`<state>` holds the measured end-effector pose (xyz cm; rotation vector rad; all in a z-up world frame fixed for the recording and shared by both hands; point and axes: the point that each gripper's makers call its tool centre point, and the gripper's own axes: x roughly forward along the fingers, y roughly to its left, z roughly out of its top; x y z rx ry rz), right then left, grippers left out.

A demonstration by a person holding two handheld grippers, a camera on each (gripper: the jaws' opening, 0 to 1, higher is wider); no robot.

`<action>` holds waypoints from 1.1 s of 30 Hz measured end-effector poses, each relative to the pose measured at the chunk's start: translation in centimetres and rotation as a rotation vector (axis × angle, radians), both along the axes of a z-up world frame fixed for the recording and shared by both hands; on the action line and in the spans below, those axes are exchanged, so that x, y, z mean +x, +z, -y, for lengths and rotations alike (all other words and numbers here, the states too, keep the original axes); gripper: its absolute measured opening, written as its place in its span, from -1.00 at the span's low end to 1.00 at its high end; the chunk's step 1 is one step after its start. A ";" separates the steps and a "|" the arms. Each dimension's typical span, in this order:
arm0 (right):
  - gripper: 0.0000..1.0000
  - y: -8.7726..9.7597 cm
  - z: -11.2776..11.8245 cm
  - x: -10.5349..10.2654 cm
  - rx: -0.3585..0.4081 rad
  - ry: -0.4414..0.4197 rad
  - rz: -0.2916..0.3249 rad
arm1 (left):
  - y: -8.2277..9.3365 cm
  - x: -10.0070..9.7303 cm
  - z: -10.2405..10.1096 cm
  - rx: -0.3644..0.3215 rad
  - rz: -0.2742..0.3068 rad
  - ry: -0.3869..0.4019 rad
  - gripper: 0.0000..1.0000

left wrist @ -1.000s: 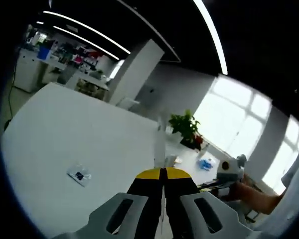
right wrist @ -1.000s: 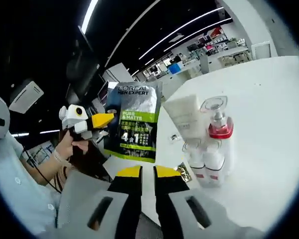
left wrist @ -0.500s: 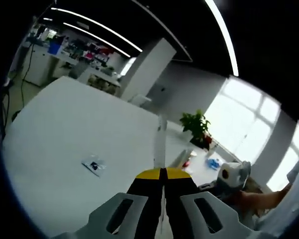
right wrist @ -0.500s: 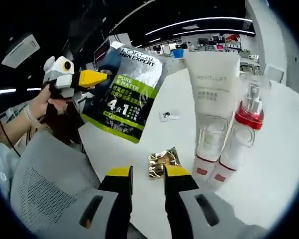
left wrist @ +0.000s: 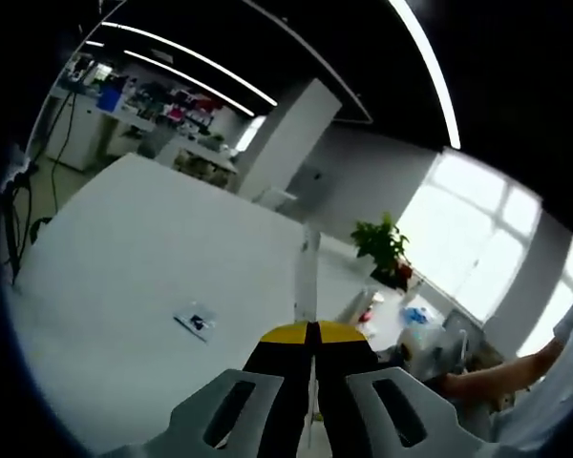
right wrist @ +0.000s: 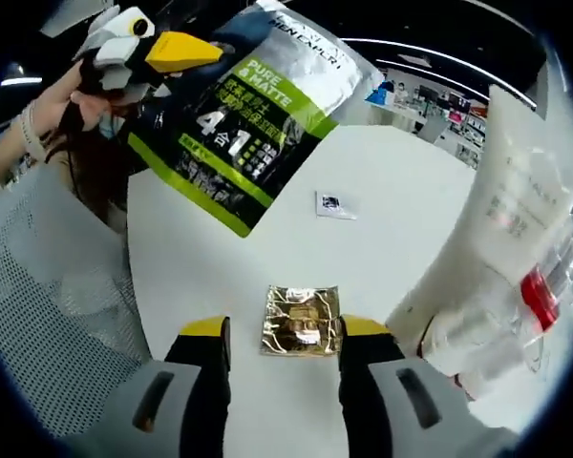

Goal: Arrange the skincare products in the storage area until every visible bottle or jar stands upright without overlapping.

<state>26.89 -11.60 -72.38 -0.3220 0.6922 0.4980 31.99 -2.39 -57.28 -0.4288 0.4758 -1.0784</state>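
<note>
right gripper [right wrist: 277, 329] stood wide open over gold sachet [right wrist: 302, 322] flat on white table [right wrist: 392, 205] | white tube [right wrist: 511, 239] and red-collared pump bottle [right wrist: 544, 291] upright just right | left gripper [right wrist: 162, 48] clamped on dark green pouch [right wrist: 253, 105], raised | small sachet [right wrist: 331, 204] beyond

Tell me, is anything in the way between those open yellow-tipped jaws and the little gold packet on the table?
Nothing visible is. In the right gripper view the gold packet lies flat on the white table, right ahead of the right gripper, whose jaws stand open either side of it. The green and black pouch hangs above, held by the left gripper.
</note>
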 end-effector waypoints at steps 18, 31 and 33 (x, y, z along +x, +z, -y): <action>-0.01 -2.1 0.3 0.8 0.035 -0.097 -0.070 | -0.3 0.5 -0.2 -0.027 -0.022 -0.022 -1.00; -0.03 -2.3 0.1 1.6 0.012 -0.104 -0.057 | -0.6 0.9 -0.8 -0.025 -0.033 -0.021 -1.00; -0.05 -2.3 0.1 1.8 0.024 -0.104 -0.056 | -0.6 0.9 -0.8 -0.024 -0.035 -0.020 -1.00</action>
